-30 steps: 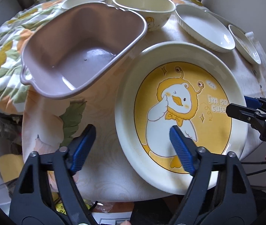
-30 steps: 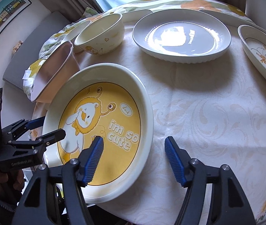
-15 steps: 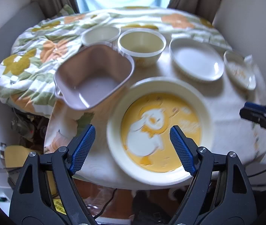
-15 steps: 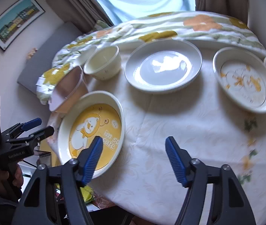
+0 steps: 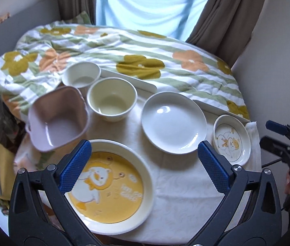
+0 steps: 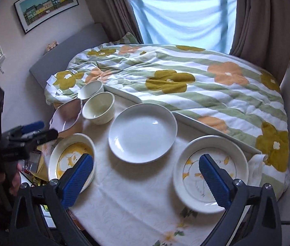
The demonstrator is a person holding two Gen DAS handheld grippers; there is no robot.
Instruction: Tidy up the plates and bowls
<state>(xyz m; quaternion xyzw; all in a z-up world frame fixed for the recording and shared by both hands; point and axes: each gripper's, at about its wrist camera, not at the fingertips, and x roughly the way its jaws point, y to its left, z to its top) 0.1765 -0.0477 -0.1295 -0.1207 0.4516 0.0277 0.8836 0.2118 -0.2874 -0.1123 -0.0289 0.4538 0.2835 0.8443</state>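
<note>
Above the near edge of the table (image 5: 181, 201), the left gripper (image 5: 143, 168) and right gripper (image 6: 146, 179) hang with jaws opening wide — nothing between them. Near the left edge sit the yellow duck plate (image 5: 112, 188) and pink square bowl (image 5: 58, 116); the cream bowl (image 5: 112, 100) and small white bowl (image 5: 81, 74) stand at the far edge, the white plate (image 5: 173, 122) mid-table, the small duck plate (image 5: 231, 138) near the right edge.

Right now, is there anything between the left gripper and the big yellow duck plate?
Nothing visible is. The left gripper hangs above the yellow duck plate, its jaws opening and empty; only bare tablecloth lies beside it.
</note>
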